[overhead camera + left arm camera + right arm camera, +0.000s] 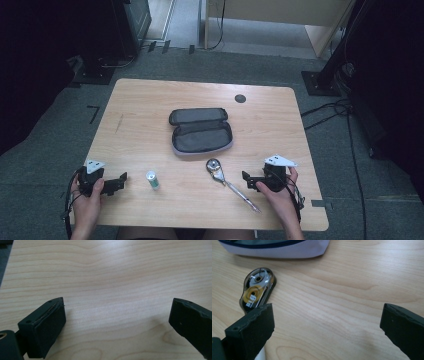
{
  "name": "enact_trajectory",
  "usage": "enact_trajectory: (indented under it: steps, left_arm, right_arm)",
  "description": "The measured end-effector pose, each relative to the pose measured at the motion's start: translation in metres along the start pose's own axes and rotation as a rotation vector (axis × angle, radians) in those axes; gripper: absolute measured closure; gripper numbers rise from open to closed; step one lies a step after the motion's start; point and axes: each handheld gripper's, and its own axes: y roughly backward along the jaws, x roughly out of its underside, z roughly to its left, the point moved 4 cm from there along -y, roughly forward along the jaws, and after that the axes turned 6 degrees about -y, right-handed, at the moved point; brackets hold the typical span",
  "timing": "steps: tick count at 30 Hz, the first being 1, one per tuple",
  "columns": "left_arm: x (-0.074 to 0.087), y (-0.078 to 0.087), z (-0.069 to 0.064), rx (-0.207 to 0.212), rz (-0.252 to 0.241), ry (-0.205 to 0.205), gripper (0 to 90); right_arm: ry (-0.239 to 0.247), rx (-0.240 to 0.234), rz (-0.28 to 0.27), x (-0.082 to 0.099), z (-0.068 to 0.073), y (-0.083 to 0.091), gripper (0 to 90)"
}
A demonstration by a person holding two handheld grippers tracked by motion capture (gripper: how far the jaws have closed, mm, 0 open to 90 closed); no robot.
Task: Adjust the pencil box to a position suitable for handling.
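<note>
At a pale wood-grain desk [150, 105] with rounded corners, a person holds a black two-jaw claw in each hand near the front edge. The left claw [121, 180] sits at the near left corner, its jaws spread wide over bare wood in the left gripper view, nothing between them. The right claw [245, 179] hovers at the near right, jaws likewise spread and empty; its own view looks past them to a clear teardrop-shaped correction-tape dispenser with a yellow inner wheel [257, 290], which lies just beyond the left-hand jaw.

From above, that dispenser [215, 167] lies between the two claws, nearer the right one, with a slim silver pen [242, 195] touching or almost touching its lower end and running toward the front edge. A small white cylinder with a green band [152, 180] (what it is cannot be told) lies just to the right of the left claw. Behind these, at mid-desk, rests a grey fabric zip pouch [201, 131], lying open with its lid flap folded back.
</note>
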Motion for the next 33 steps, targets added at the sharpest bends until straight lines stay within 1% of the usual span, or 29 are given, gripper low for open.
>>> enact_trajectory:
  steps: [3, 5, 8, 10, 12, 14, 15, 18, 21, 24, 27, 28, 31, 33]
  left_arm:
    - [0.001, 0.001, -0.002, 0.004, 0.001, -0.008, 1.2]
    - [0.001, 0.001, -0.002, 0.006, 0.001, -0.009, 1.2]
    - [0.001, 0.001, -0.003, 0.008, 0.002, -0.011, 1.3]
    - [0.001, 0.001, -0.003, 0.007, 0.002, -0.011, 1.2]
    - [0.001, 0.001, -0.003, 0.007, 0.002, -0.011, 1.2]
    - [0.001, 0.001, -0.003, 0.008, 0.002, -0.01, 1.2]
    - [0.001, 0.001, -0.003, 0.008, 0.002, -0.011, 1.3]
    - [0.001, 0.001, -0.003, 0.008, 0.001, -0.011, 1.3]
    - [0.001, 0.001, -0.003, 0.008, 0.001, -0.011, 1.3]
    - [0.001, 0.001, -0.003, 0.008, 0.001, -0.011, 1.3]
    - [0.001, 0.001, -0.003, 0.008, 0.001, -0.011, 1.3]
    - [0.001, 0.001, -0.003, 0.008, 0.001, -0.011, 1.3]
    - [0.001, 0.001, -0.003, 0.008, 0.001, -0.011, 1.3]
    - [0.001, 0.001, -0.003, 0.008, 0.001, -0.011, 1.3]
  right_arm:
    - [-0.002, -0.005, 0.004, 0.005, 0.003, 0.001, 0.0]
    - [0.006, -0.005, 0.001, 0.007, 0.004, 0.001, 0.0]
    - [0.005, 0.011, -0.004, 0.007, 0.005, 0.003, 5.0]
    - [-0.006, 0.013, -0.013, 0.008, 0.006, 0.005, 5.9]
    - [0.005, 0.009, -0.016, 0.009, 0.007, 0.005, 7.3]
    - [0.011, 0.009, -0.021, 0.01, 0.01, 0.007, 13.6]
    - [0.013, 0.008, -0.025, 0.01, 0.01, 0.007, 13.4]
    - [0.016, -0.013, -0.02, 0.011, 0.014, 0.008, 17.4]
    - [0.028, -0.03, -0.021, 0.014, 0.019, 0.008, 24.9]
    - [0.054, -0.042, -0.019, 0.018, 0.024, 0.011, 34.4]
    - [0.058, -0.069, -0.01, 0.025, 0.029, 0.017, 40.6]
    - [0.069, -0.076, -0.009, 0.027, 0.031, 0.019, 41.7]
    - [0.087, -0.058, -0.002, 0.033, 0.033, 0.025, 46.7]
    - [0.077, -0.063, -0.002, 0.037, 0.032, 0.029, 49.4]
